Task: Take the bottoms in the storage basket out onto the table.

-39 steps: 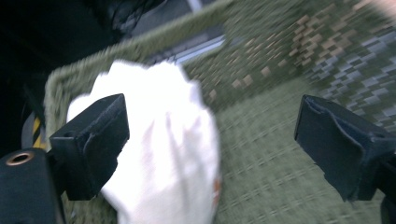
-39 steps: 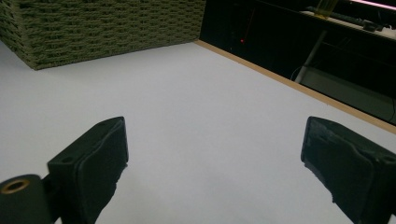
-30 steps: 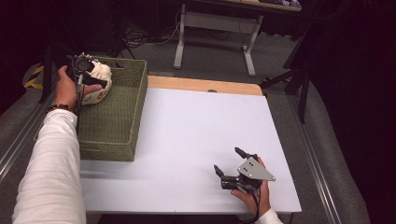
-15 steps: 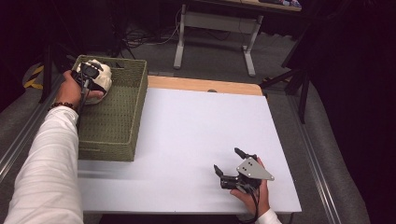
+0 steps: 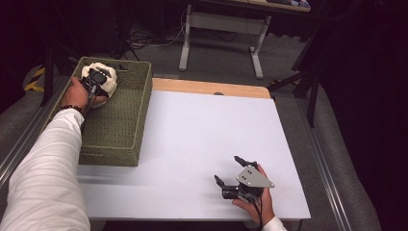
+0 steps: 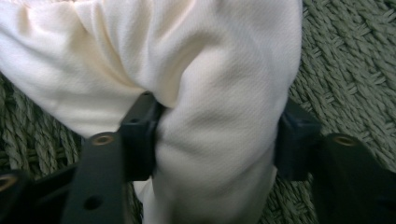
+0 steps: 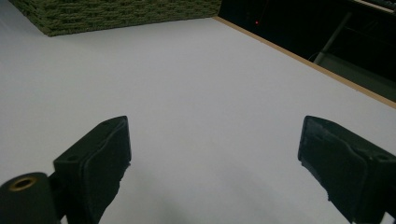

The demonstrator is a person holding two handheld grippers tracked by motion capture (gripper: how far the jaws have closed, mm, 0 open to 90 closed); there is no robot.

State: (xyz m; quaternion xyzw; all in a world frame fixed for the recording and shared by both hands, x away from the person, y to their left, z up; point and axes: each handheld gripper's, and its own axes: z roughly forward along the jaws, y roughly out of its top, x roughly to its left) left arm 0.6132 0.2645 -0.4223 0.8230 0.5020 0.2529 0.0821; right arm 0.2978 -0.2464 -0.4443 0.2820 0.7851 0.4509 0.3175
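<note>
Cream cloth (image 5: pixel 100 80): a bunched, soft, finely textured fabric bundle lying in the far end of the green woven basket (image 5: pixel 115 127). The basket stands at the left edge of the white worktop (image 5: pixel 207 134), its long side running away from the person.

Left gripper (image 6: pixel 217 135): lowered into the basket from above, held by the person's left hand (image 5: pixel 77 94), with a white striped sleeve (image 5: pixel 45 173) reaching in from the bottom left of the high view. Its jaws have just been closing, and a thick fold of the cloth now sits between them. In the left gripper view both black pads press into the fabric, which puckers and bulges around the left pad; the grip is clamped on the cloth. The woven basket floor shows beneath and beside the bundle.

Right gripper (image 5: pixel 236 173): resting low over the near right part of the worktop, well apart from the basket, held by the person's right hand (image 5: pixel 255 204). Its jaws stand wide apart with nothing between them; the right gripper view shows bare white surface between the two pads, with the basket's side wall at the far upper left.
</note>
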